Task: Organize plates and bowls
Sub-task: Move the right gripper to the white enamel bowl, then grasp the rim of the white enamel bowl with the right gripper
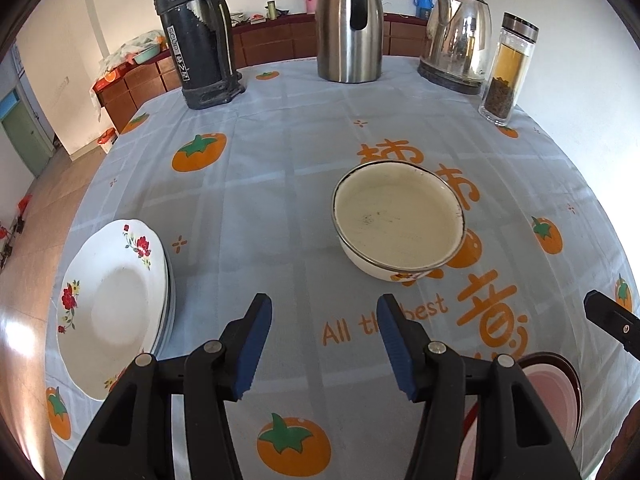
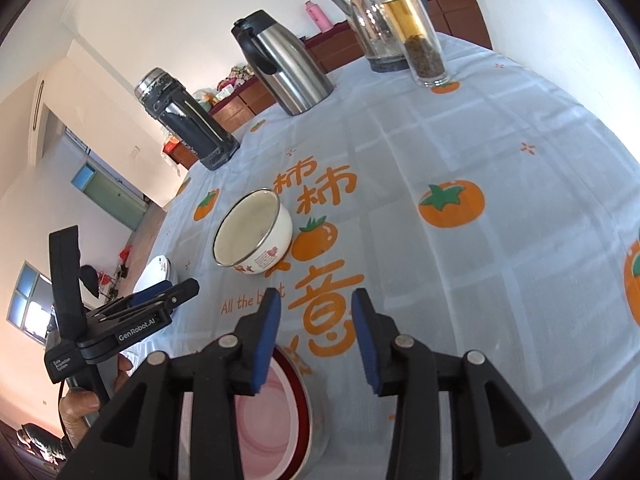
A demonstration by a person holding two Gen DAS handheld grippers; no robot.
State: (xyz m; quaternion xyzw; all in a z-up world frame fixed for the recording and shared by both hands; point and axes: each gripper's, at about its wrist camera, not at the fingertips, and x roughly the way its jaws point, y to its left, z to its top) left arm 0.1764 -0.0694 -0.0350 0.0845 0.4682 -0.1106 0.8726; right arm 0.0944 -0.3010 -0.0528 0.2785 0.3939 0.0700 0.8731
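Stack of white floral plates [image 1: 114, 304] at the left edge of the desk [image 1: 280, 160], under a blue checked cloth printed with orange persimmons. Just right of the stack, left gripper [image 1: 324, 344] hovering over bare cloth, jaws roughly half open, nothing between the blue pads [image 1: 256, 344]. Beyond it, mid-desk, cream enamel bowl [image 1: 400, 220] upright and empty, well apart from the plates. Nearer and to the right, pink bowl with dark red rim [image 1: 556, 400] at the near edge, partly hidden behind the gripper's arm. In the right wrist view, same pink bowl [image 2: 272, 420] just below and left of the right gripper [image 2: 316, 340], jaws parted moderately, gripping nothing, left pad above the rim; contact not clear. Along the far edge: black worn thermos [image 1: 196, 36], steel carafe [image 1: 348, 20], electric kettle [image 1: 456, 40], glass tea bottle [image 1: 508, 68].
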